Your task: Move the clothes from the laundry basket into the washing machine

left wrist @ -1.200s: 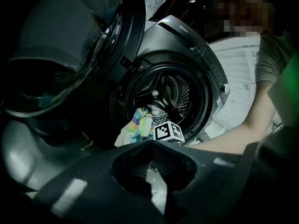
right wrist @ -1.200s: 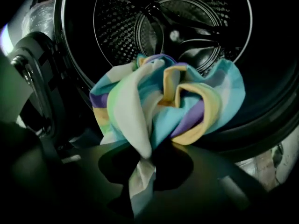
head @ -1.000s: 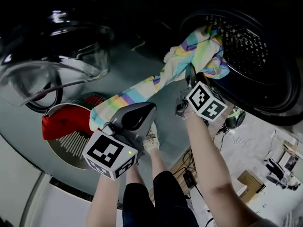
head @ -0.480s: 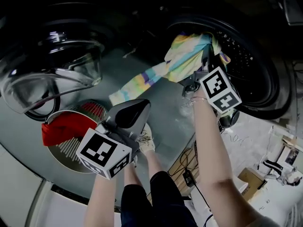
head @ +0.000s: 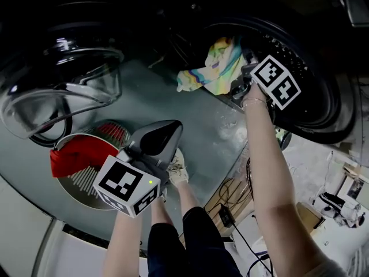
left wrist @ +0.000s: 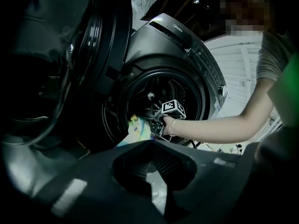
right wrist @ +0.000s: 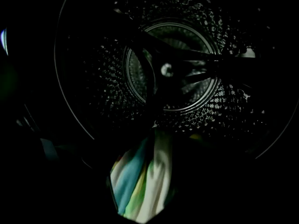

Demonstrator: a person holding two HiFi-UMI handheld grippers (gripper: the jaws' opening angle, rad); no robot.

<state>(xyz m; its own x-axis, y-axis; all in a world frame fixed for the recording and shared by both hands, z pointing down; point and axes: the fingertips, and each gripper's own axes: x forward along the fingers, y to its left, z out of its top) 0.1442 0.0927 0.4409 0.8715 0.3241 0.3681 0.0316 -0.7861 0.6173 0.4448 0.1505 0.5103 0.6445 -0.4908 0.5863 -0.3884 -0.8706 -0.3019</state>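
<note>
The right hand-held gripper is pushed up to the mouth of the washing machine, its jaws clamped on a fold of the striped cloth. In the right gripper view the pastel bands of the cloth fill the gap between the jaws, and the perforated drum lies straight ahead of them. The grip looks chosen so that the gripper leads the cloth in. The bulk of the fabric is bunched just beside and behind the jaws at the drum's lip, and a loose tail trails away from the gripper on the outer side, not yet inside. The drum beyond the jaws looks empty as far as the dark lets me tell. The left hand-held gripper hangs well back from the opening with its jaws drawn together on nothing. It appears to be waiting, kept near the laundry basket for the next pick. That basket sits just beyond its far side, to the left, and a red garment lies in it, draped towards the rim. I can see nothing else in it. The washer's glass door is swung wide open on the left gripper's far side, leaving the path to the drum free. My guess is that the trailing tail needs one deeper push before the jaws let go.
</note>
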